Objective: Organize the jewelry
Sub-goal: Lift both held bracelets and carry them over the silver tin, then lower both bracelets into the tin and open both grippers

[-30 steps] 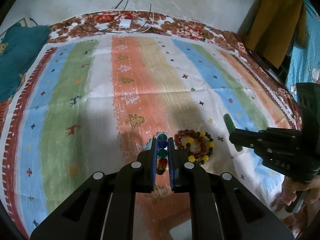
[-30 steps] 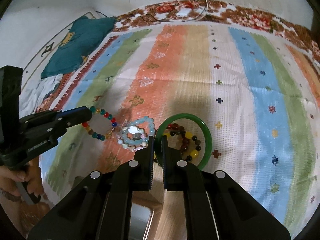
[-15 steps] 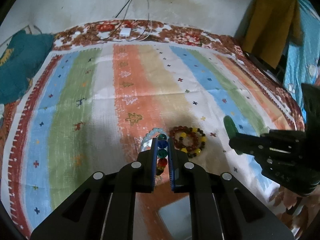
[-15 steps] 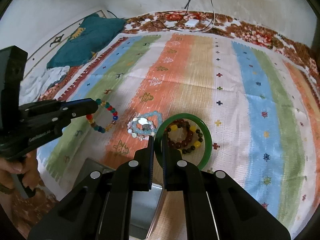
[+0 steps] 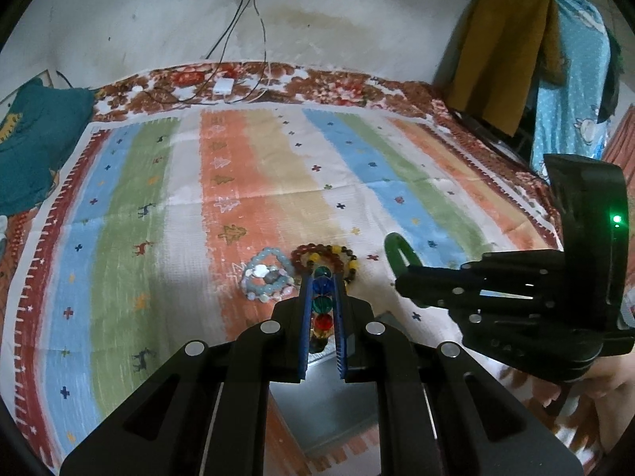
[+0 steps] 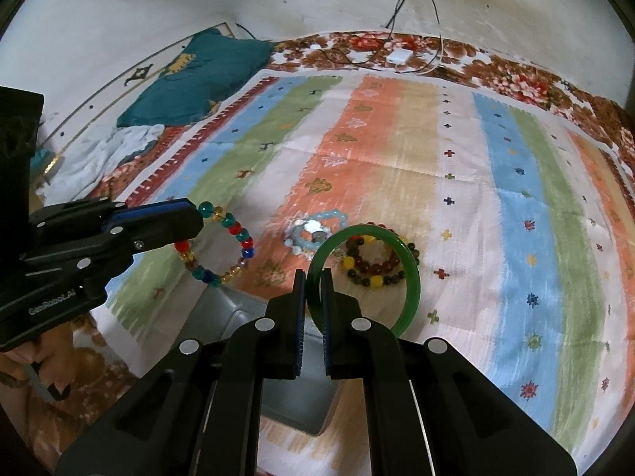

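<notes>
The left gripper (image 5: pixel 322 297) is clenching the multicolored bead bracelet (image 6: pixel 222 244), and the right gripper (image 6: pixel 313 297) is clenching the green bangle (image 6: pixel 412 277), at its 7 o'clock edge. Both are hanging above the striped cloth (image 6: pixel 397 158). The red-yellow bracelet (image 6: pixel 371 260) and the pale blue bracelet (image 6: pixel 315 232) are lying at 12 o'clock, the grey tray (image 6: pixel 230 309) below.

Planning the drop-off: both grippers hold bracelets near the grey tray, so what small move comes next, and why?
Probably bring the left gripper, shut on the multicoloured bead bracelet, back over the grey tray and lower it; the right gripper holds the green bangle alongside.
</notes>
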`<action>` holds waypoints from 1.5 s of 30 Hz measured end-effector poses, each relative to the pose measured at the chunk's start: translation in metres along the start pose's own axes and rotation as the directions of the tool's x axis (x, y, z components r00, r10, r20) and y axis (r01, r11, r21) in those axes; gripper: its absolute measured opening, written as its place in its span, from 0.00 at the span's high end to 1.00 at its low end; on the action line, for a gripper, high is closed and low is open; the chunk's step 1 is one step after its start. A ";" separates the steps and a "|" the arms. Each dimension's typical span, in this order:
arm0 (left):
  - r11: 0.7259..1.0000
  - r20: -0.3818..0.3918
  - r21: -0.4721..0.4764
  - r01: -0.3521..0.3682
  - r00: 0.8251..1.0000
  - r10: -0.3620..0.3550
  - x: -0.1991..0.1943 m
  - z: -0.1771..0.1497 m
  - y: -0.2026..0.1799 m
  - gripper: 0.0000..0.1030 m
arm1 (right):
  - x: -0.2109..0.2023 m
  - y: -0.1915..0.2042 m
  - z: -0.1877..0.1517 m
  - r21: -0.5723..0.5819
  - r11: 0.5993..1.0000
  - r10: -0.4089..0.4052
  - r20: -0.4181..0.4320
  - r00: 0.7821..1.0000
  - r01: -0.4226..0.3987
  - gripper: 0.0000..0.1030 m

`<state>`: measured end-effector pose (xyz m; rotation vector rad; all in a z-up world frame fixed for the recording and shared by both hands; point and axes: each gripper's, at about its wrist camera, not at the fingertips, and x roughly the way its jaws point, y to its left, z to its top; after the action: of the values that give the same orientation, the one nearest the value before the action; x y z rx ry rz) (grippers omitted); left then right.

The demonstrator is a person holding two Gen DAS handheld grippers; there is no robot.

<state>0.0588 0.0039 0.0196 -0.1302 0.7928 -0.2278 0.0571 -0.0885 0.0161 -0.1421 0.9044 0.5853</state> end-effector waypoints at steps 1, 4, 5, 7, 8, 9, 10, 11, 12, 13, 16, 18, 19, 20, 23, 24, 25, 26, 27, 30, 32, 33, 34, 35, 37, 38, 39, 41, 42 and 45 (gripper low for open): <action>1.000 0.002 0.001 0.005 1.000 -0.005 -0.002 -0.002 -0.001 0.91 | -0.001 0.002 -0.002 -0.004 1.000 0.005 0.001 1.000 -0.005 0.92; 1.000 0.006 0.006 0.013 1.000 -0.013 -0.007 -0.007 -0.006 0.91 | -0.005 0.008 -0.008 -0.015 1.000 0.013 0.001 1.000 -0.013 0.92; 1.000 0.006 0.008 0.015 1.000 -0.015 -0.009 -0.009 -0.007 0.91 | -0.007 0.009 -0.010 -0.018 1.000 0.015 0.000 1.000 -0.015 0.92; 1.000 0.010 0.010 0.016 1.000 -0.016 -0.012 -0.012 -0.009 0.91 | -0.009 0.013 -0.016 -0.022 0.999 0.022 -0.004 1.000 -0.022 0.92; 1.000 0.011 0.012 0.017 1.000 -0.017 -0.014 -0.014 -0.010 0.91 | -0.010 0.015 -0.018 -0.026 0.999 0.027 -0.005 1.000 -0.027 0.92; 1.000 0.011 0.013 0.018 1.000 -0.018 -0.015 -0.016 -0.011 0.91 | -0.011 0.016 -0.019 -0.028 0.999 0.030 -0.006 1.000 -0.030 0.92; 1.000 0.012 0.013 0.019 1.000 -0.019 -0.016 -0.017 -0.012 0.91 | -0.011 0.019 -0.021 -0.032 0.999 0.035 -0.007 0.999 -0.035 0.92; 1.000 0.010 0.011 0.022 1.000 -0.022 -0.018 -0.018 -0.012 0.91 | -0.012 0.021 -0.023 -0.036 0.999 0.039 -0.008 0.999 -0.040 0.92; 1.000 0.008 0.011 0.023 1.000 -0.024 -0.018 -0.020 -0.013 0.91 | -0.012 0.023 -0.024 -0.039 0.998 0.043 -0.010 0.999 -0.043 0.92; 1.000 0.007 0.011 0.023 1.000 -0.023 -0.018 -0.021 -0.013 0.91 | -0.012 0.025 -0.024 -0.043 0.998 0.047 -0.012 0.999 -0.048 0.92; 1.000 0.003 0.012 0.023 1.000 -0.023 -0.019 -0.025 -0.016 0.91 | -0.011 0.031 -0.026 -0.055 0.997 0.060 -0.018 0.998 -0.061 0.92; 1.000 -0.001 0.013 0.024 1.000 -0.024 -0.019 -0.028 -0.017 0.91 | -0.010 0.034 -0.026 -0.063 0.996 0.065 -0.021 0.998 -0.066 0.92; 1.000 -0.005 0.014 0.024 1.000 -0.024 -0.019 -0.029 -0.016 0.91 | -0.009 0.035 -0.027 -0.066 0.995 0.068 -0.023 0.997 -0.069 0.92; 1.000 -0.008 0.014 0.022 1.000 -0.022 -0.018 -0.030 -0.016 0.91 | -0.009 0.036 -0.027 -0.068 0.995 0.070 -0.025 0.997 -0.072 0.92; 1.000 -0.015 0.009 0.021 1.000 -0.020 -0.017 -0.030 -0.015 0.91 | -0.007 0.037 -0.027 -0.066 0.995 0.078 -0.033 0.996 -0.080 0.92; 1.000 -0.018 0.005 0.020 1.000 -0.020 -0.016 -0.030 -0.014 0.91 | -0.007 0.037 -0.028 -0.062 0.995 0.082 -0.034 0.996 -0.084 0.91; 1.000 -0.022 0.002 0.022 1.000 -0.022 -0.016 -0.030 -0.014 0.91 | -0.006 0.036 -0.028 -0.057 0.994 0.088 -0.040 0.995 -0.090 0.91; 1.000 -0.026 -0.004 0.024 0.999 -0.024 -0.015 -0.031 -0.014 0.90 | -0.005 0.036 -0.028 -0.054 0.994 0.092 -0.047 0.995 -0.095 0.90; 1.000 -0.027 -0.009 0.021 0.999 -0.022 -0.015 -0.031 -0.013 0.84 | -0.004 0.035 -0.028 -0.046 0.994 0.092 -0.052 0.994 -0.094 0.88; 1.000 -0.031 -0.027 -0.003 1.000 0.002 -0.015 -0.031 -0.009 0.63 | -0.005 0.029 -0.025 -0.011 0.995 0.099 -0.039 0.994 -0.100 0.63; 0.999 -0.034 -0.046 -0.025 0.999 0.023 -0.014 -0.031 -0.003 0.61 | -0.010 0.022 -0.023 0.014 0.996 0.091 -0.014 0.996 -0.091 0.56; 0.998 -0.035 -0.057 -0.030 0.999 0.028 -0.014 -0.031 0.000 0.57 | -0.010 0.020 -0.022 0.020 0.996 0.084 -0.011 0.996 -0.084 0.55; 0.997 -0.037 -0.071 -0.036 0.999 0.033 -0.014 -0.031 0.003 0.54 | -0.010 0.016 -0.022 0.029 0.997 0.074 -0.008 0.997 -0.073 0.53; 0.995 -0.037 -0.089 -0.043 0.999 0.040 -0.014 -0.031 0.007 0.52 | -0.010 0.012 -0.021 0.038 0.997 0.063 -0.007 0.998 -0.062 0.48; 0.993 -0.037 -0.112 -0.050 0.998 0.046 -0.014 -0.029 0.014 0.49 | -0.007 0.003 -0.019 0.062 0.997 0.043 -0.011 0.999 -0.042 0.47; 0.991 -0.038 -0.121 -0.055 0.998 0.050 -0.014 -0.028 0.017 0.46 | -0.006 0.000 -0.019 0.069 0.997 0.038 -0.014 0.999 -0.037 0.43; 0.990 -0.039 -0.131 -0.059 0.998 0.054 -0.013 -0.027 0.020 0.44 | -0.004 -0.003 -0.018 0.076 0.997 0.029 -0.016 0.999 -0.028 0.40; 0.987 -0.045 -0.148 -0.061 0.997 0.055 -0.009 -0.025 0.026 0.41 | -0.003 -0.008 -0.016 0.083 0.996 0.012 -0.015 1.000 -0.010 0.38; 0.986 -0.050 -0.151 -0.064 0.997 0.057 -0.007 -0.024 0.028 0.40 | -0.002 -0.011 -0.015 0.089 0.996 0.003 -0.014 1.000 -0.002 0.34; 0.984 -0.067 -0.163 -0.073 0.996 0.062 0.000 -0.021 0.033 0.36 | 0.000 -0.019 -0.011 0.109 0.994 -0.014 -0.012 1.000 0.015 0.30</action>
<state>0.0485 0.0351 -0.0019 -0.2535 0.8762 -0.1018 0.0595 -0.1080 0.0069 -0.0533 0.9432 0.5211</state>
